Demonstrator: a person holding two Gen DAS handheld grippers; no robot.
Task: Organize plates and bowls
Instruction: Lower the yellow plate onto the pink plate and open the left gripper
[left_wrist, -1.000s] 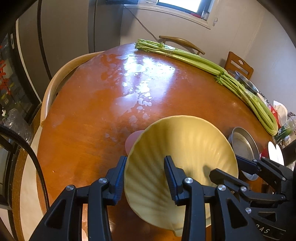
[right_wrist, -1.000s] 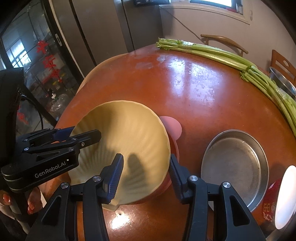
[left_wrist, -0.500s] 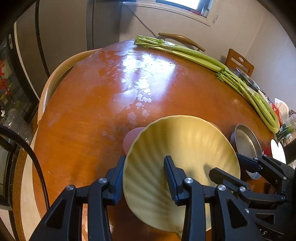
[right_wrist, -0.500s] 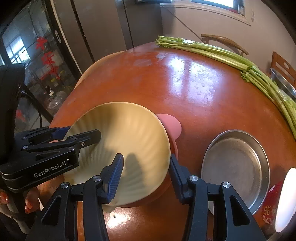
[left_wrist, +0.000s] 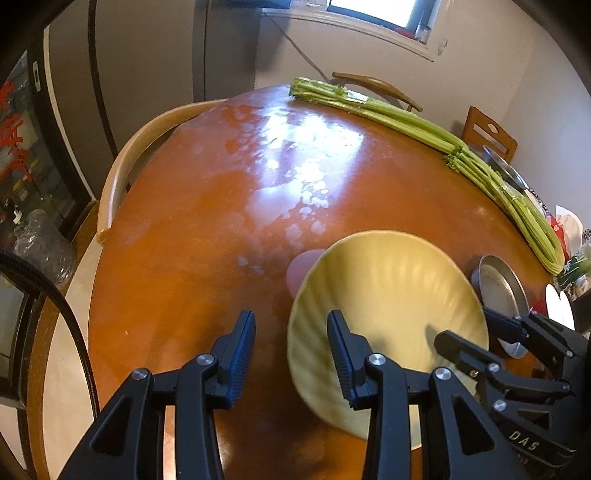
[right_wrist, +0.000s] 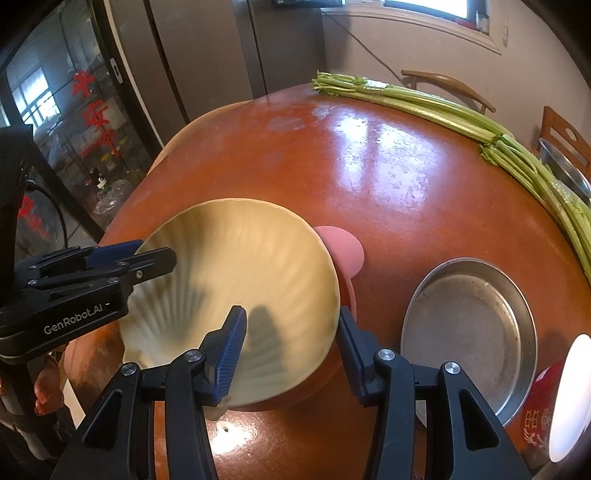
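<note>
From the left wrist we see the pale yellow, shell-ribbed bowl (left_wrist: 388, 306) tilted above the glossy tabletop (left_wrist: 207, 206); our left gripper (left_wrist: 291, 347) has its jaws parted, with the bowl's rim apparently clear of the pads. From the right wrist, our right gripper (right_wrist: 290, 347) straddles the bowl's near rim with a pink dish (right_wrist: 341, 251) partly hidden behind it, but we cannot tell if its pads press.

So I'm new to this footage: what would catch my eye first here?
A big ribbed yellow bowl sits up front on the shiny round wooden table, with the left gripper and right gripper straddling its opposite rims. Long green celery stalks sweep along the far edge, and a metal pan lies right of the bowl.
</note>
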